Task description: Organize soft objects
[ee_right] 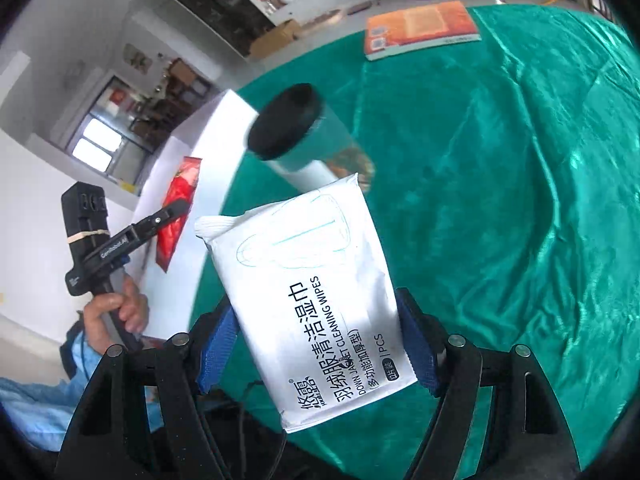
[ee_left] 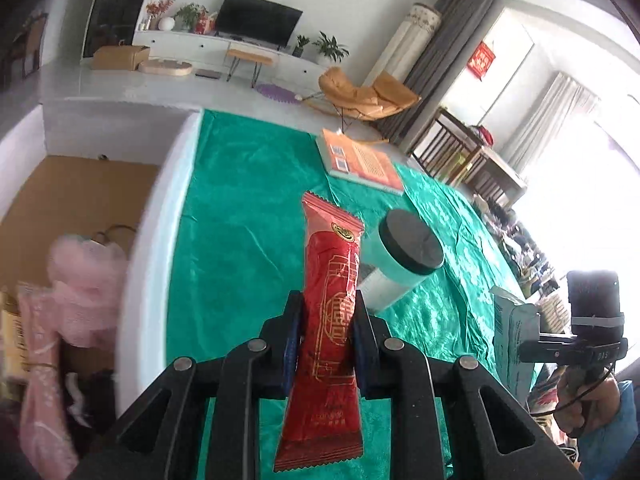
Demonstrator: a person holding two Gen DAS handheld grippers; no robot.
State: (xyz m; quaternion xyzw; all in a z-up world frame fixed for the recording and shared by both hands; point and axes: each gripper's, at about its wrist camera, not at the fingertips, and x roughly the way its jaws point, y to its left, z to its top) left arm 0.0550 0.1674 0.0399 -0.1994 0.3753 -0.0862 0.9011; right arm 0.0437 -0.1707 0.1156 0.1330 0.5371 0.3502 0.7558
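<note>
Living room, green cloth (ee_left: pixel 248 216) on table: left gripper (ee_left: pixel 326 336) clamped on upright red snack packet (ee_left: pixel 332 280), right gripper (ee_right: pixel 316 344) clamped on white wipes pack (ee_right: pixel 308 292), both lifted off the cloth; jar (ee_left: pixel 404 260) at one o'clock of the packet, book (ee_left: pixel 360 160) beyond, white bin (ee_left: pixel 160 248) at nine o'clock.

Bright daylight, blown-out window (ee_left: pixel 580 200) glare at right, fisheye bending, dark corners, motion-blurred white box (ee_left: pixel 160 240) edge

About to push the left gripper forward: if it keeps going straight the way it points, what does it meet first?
Probably the green tablecloth, left of the black-lidded jar. The left gripper points down with the red snack packet sticking out ahead; depth is unclear.
</note>
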